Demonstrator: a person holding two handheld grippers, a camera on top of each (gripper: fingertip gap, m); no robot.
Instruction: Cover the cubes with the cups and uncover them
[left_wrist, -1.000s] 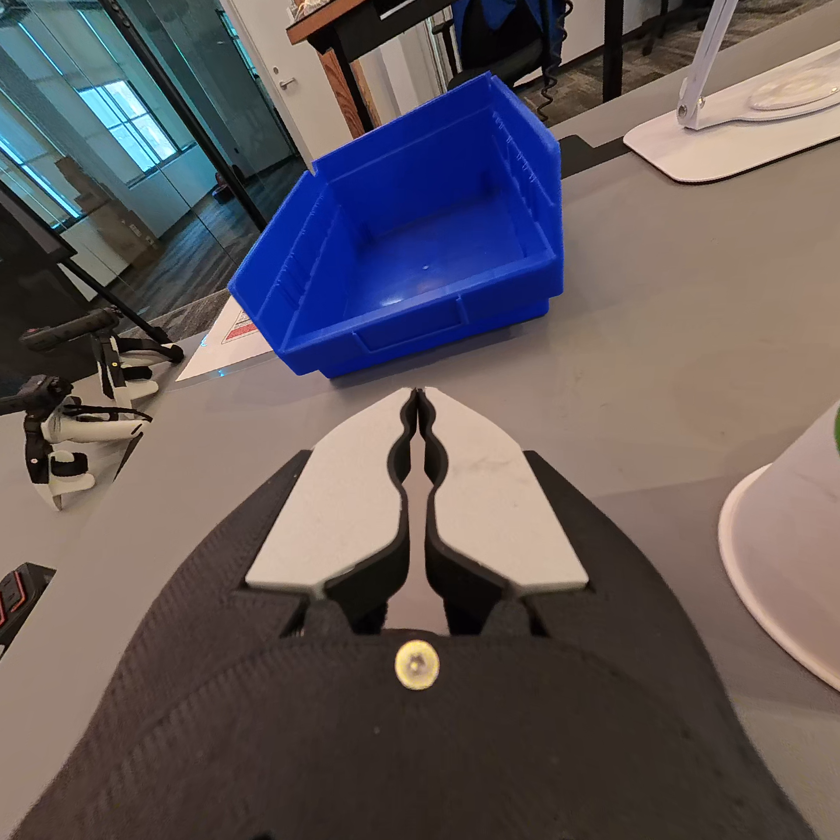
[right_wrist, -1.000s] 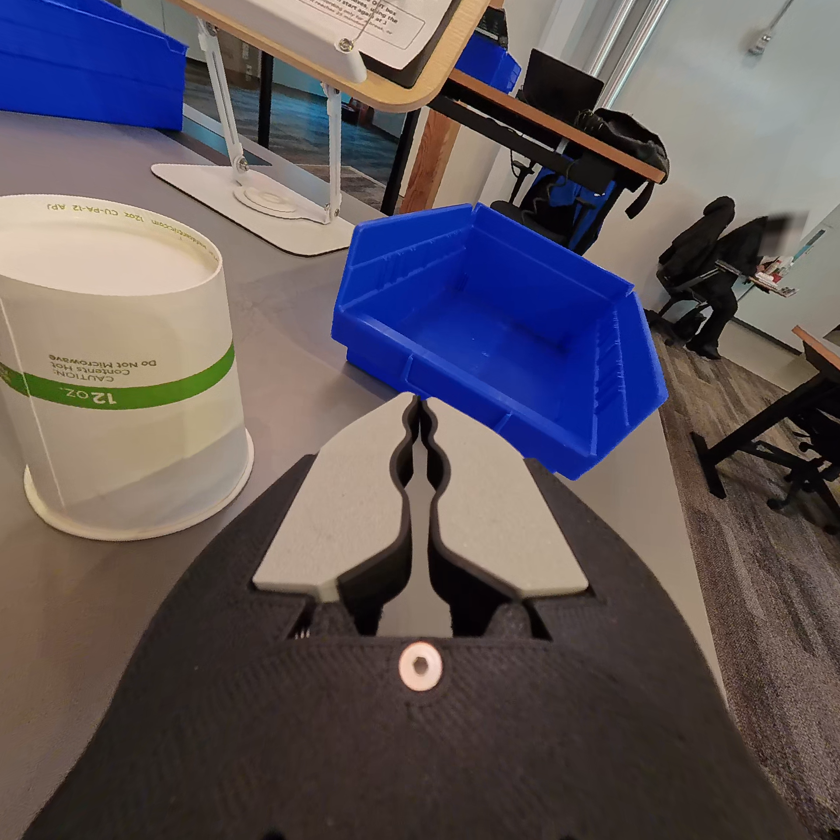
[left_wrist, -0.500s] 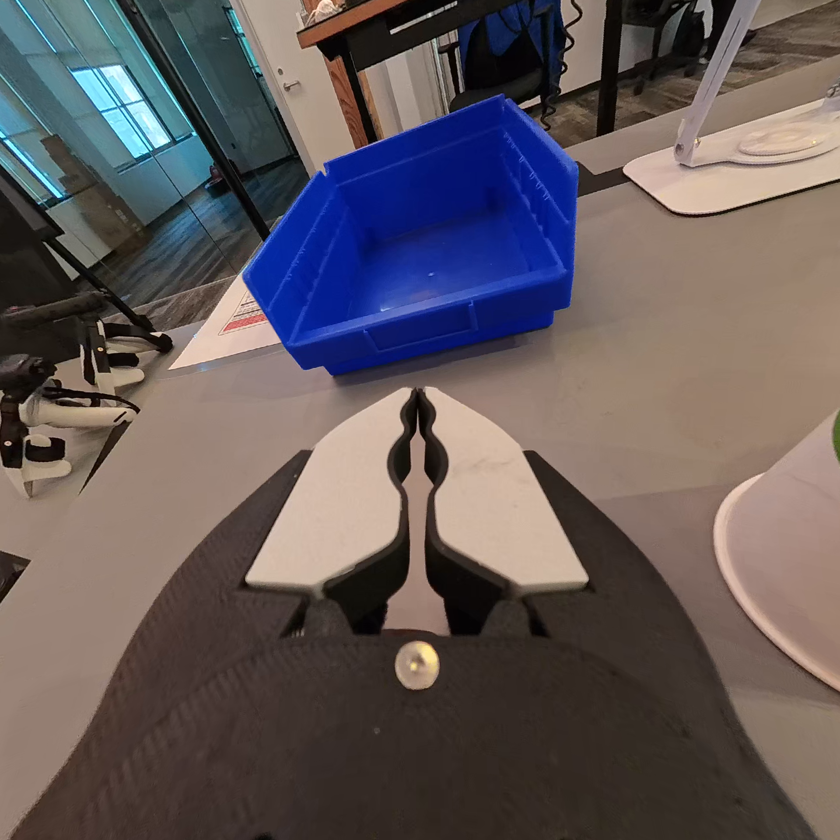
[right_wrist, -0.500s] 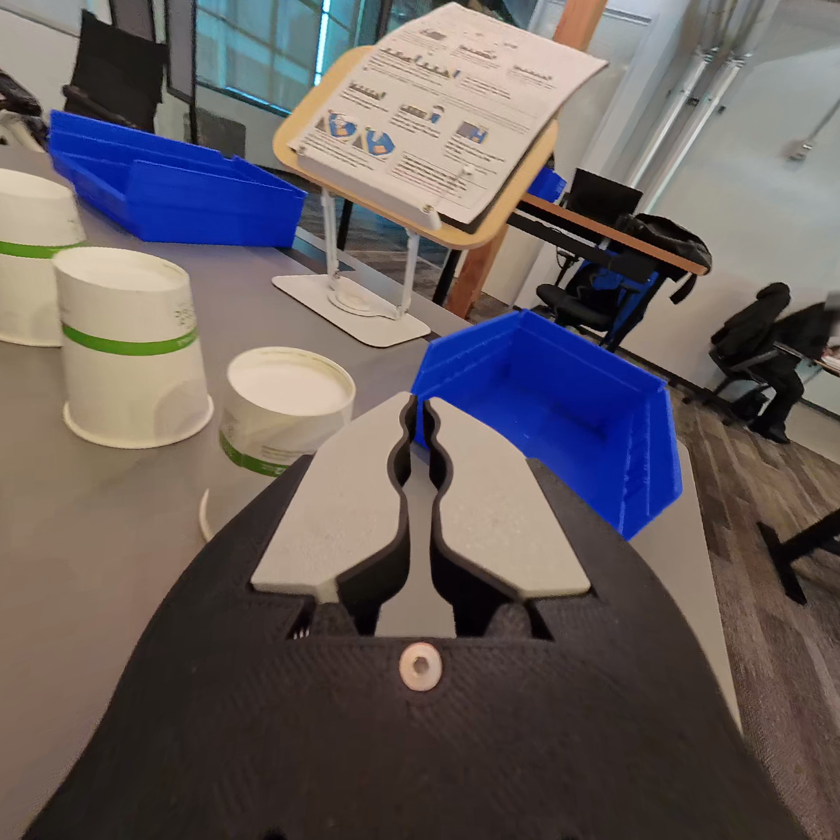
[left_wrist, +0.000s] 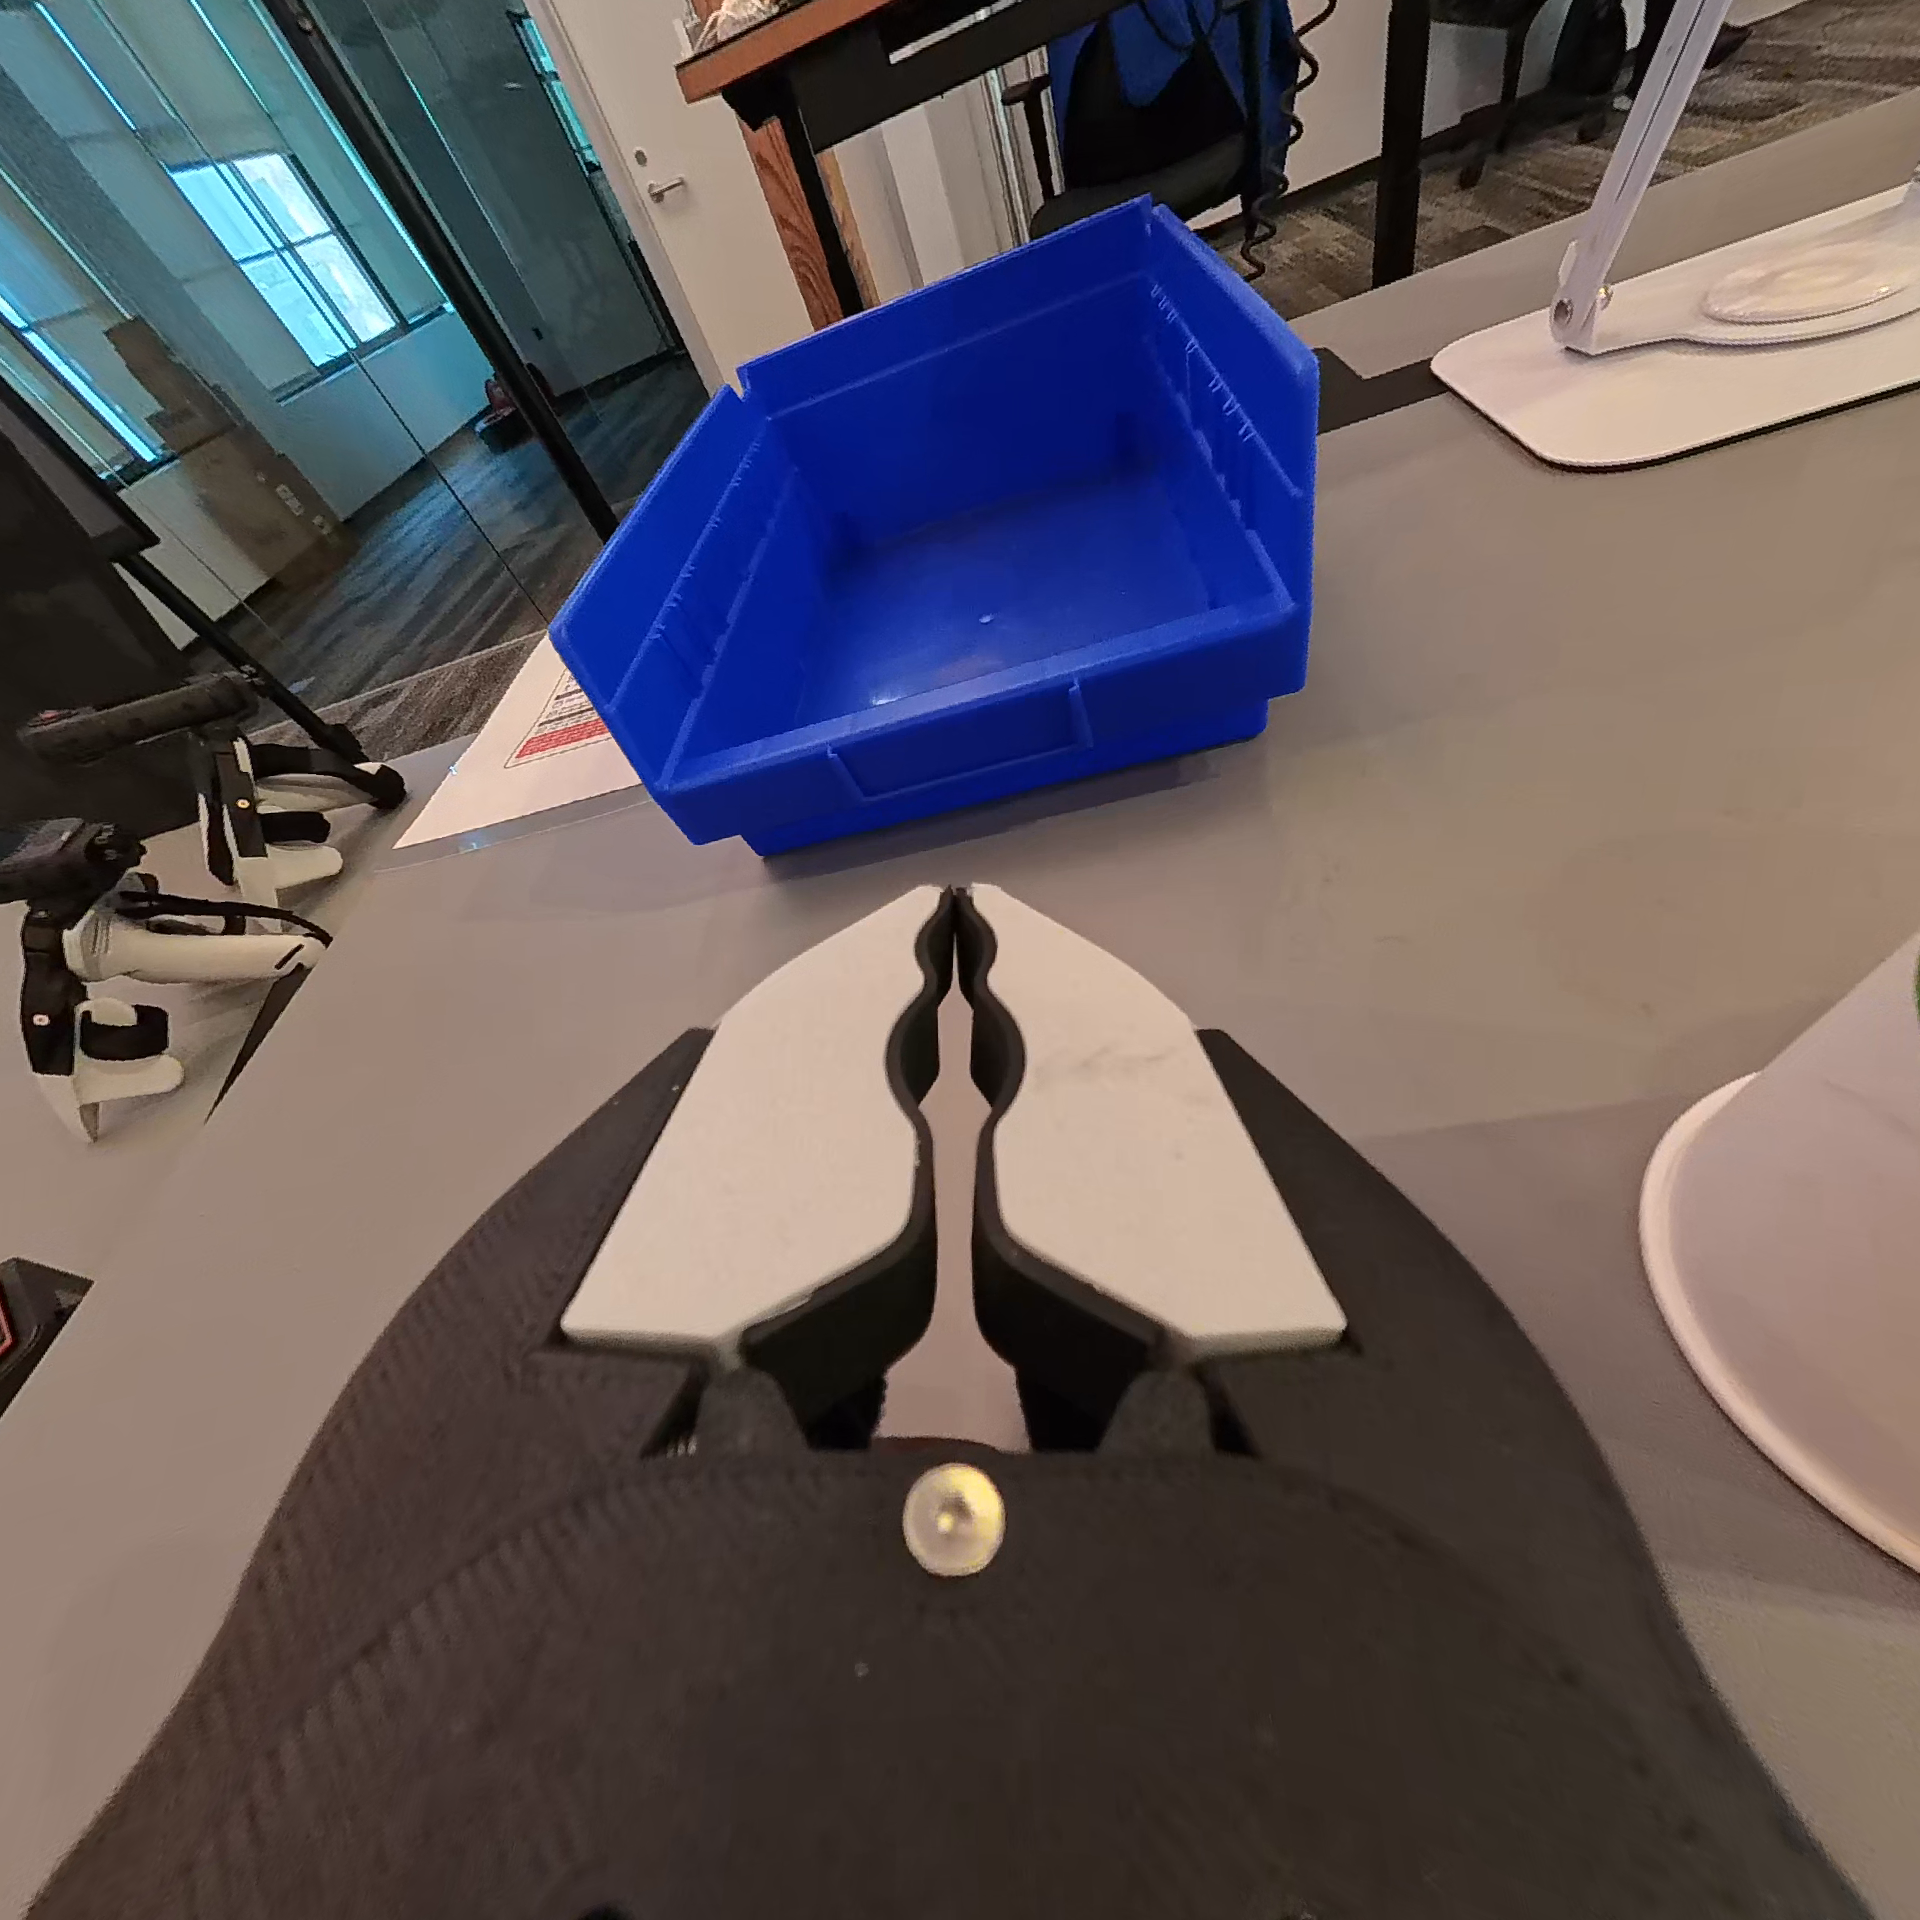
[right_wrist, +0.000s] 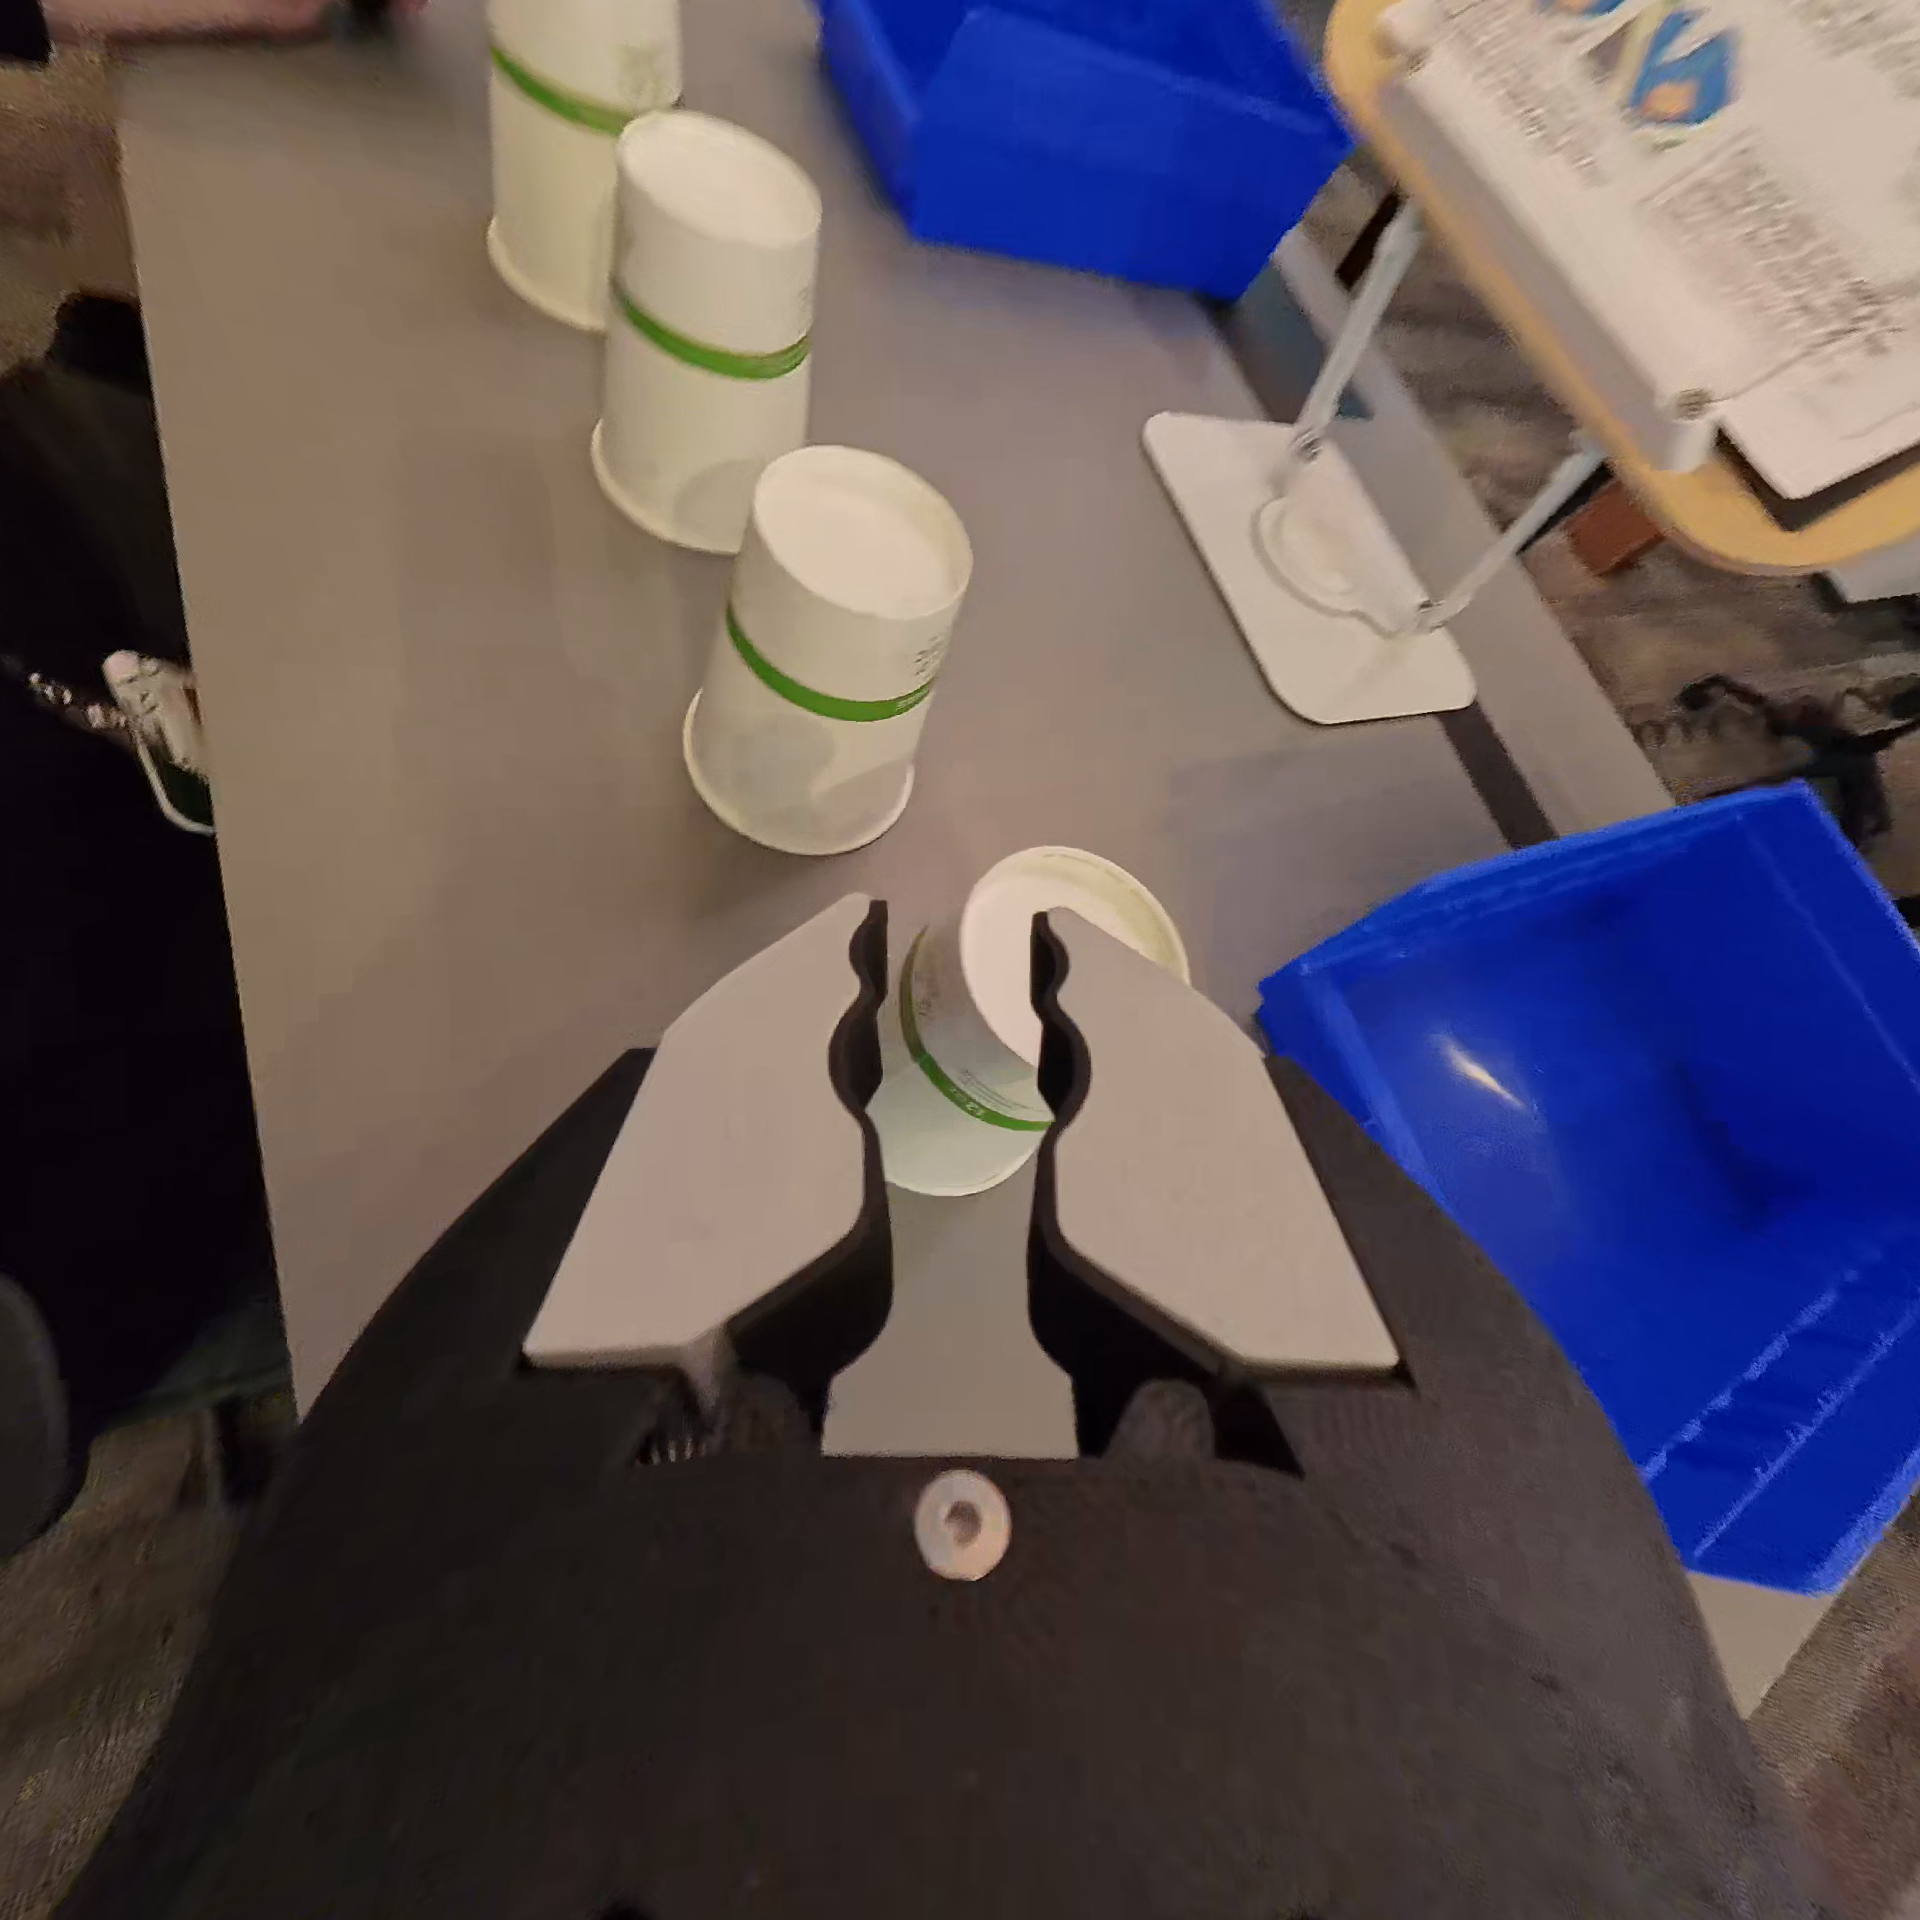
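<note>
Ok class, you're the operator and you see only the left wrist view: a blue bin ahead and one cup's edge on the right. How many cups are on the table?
Observer: Four, upside down in a row, from the nearest cup to the farthest cup.
Operator: Is the right gripper holding one?
Observer: No. The right gripper is open, above the nearest cup.
Operator: Any cubes showing?
Observer: None are visible in either view.

We see each tool, left tool (left_wrist: 954, 902) and right tool (right_wrist: 958, 914), as two flat grey fingers with wavy black inner edges, on a ribbed black body with a silver screw at six o'clock.
</note>
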